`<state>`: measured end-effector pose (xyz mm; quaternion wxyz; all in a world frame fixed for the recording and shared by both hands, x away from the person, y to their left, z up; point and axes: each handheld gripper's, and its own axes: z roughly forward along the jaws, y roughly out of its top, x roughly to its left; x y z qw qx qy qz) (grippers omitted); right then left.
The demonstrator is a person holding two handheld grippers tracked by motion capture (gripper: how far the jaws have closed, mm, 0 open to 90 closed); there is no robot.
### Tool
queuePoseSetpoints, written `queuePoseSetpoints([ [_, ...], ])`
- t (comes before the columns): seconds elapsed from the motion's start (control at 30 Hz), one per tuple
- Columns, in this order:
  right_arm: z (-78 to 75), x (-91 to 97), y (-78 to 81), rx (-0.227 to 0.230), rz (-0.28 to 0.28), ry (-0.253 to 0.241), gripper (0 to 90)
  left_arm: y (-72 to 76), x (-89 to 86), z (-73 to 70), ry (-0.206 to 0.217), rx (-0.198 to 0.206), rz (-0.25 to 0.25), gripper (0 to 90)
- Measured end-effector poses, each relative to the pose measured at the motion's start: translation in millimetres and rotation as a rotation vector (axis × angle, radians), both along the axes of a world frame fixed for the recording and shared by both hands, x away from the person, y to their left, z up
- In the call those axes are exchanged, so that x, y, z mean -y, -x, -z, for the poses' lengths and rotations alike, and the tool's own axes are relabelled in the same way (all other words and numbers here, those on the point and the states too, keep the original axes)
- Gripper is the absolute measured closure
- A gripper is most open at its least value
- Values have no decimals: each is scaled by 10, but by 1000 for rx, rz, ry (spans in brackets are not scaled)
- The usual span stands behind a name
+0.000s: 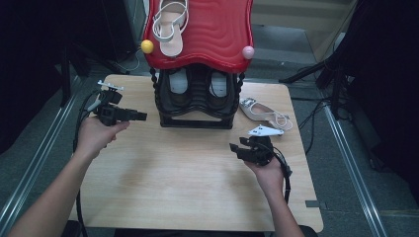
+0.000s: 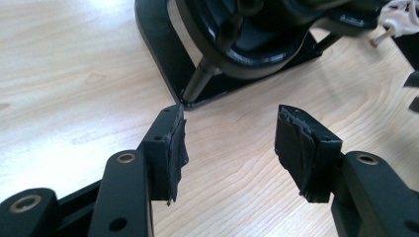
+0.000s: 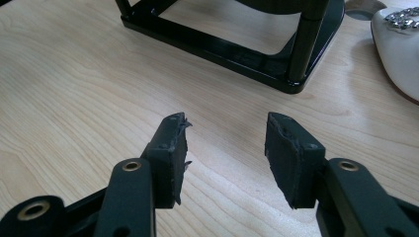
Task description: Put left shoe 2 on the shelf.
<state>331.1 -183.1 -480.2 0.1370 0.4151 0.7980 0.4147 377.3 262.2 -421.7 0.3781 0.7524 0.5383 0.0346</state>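
The jaws of the left gripper [image 2: 230, 148] are spread apart with nothing between them, just bare wood below. The jaws of the right gripper [image 3: 225, 153] are spread apart too, and they also hold nothing.

In the high view the left gripper [image 1: 141, 116] is in the person's left hand [image 1: 98, 134]. It points toward the left side of the black shoe rack [image 1: 196, 101] and sits just beside it, not touching. In the left gripper view the corner of the rack's base [image 2: 190, 96] is close in front of the jaws.

The right gripper [image 1: 236, 147] is in the right hand [image 1: 269, 170]. It sits low over the desk [image 1: 188, 177], near the front right corner of the rack.

A white sandal [image 1: 264, 113] with shiny stones lies flat on the desk, to the right of the rack and just past the right gripper. In the right gripper view the sandal [image 3: 400, 49] is at the far right edge.

The rack has a red wavy top [image 1: 217, 34]. Another white sandal [image 1: 170, 24] lies on that top. More shoes [image 1: 197, 86] sit on the shelf under it.
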Motion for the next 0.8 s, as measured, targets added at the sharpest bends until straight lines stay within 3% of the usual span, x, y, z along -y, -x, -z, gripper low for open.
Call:
queuePoseSetpoints([
  [0.27, -3, 13, -7, -9, 3, -12, 522, 123, 88, 258, 14, -13, 15, 451],
  [0.43, -4, 19, -8, -18, 7, -19, 537, 216, 142, 417, -15, -14, 28, 447],
  [0.63, -4, 44, -29, -25, 15, -36, 558, 293, 147, 527, -11, -16, 40, 446],
  [0.7, -10, 56, -31, -25, 18, -37, 570, 328, 136, 555, 19, -22, 40, 446],
  [0.8, -17, 77, -34, -22, 22, -35, 610, 380, 155, 576, -2, -19, 52, 444],
])
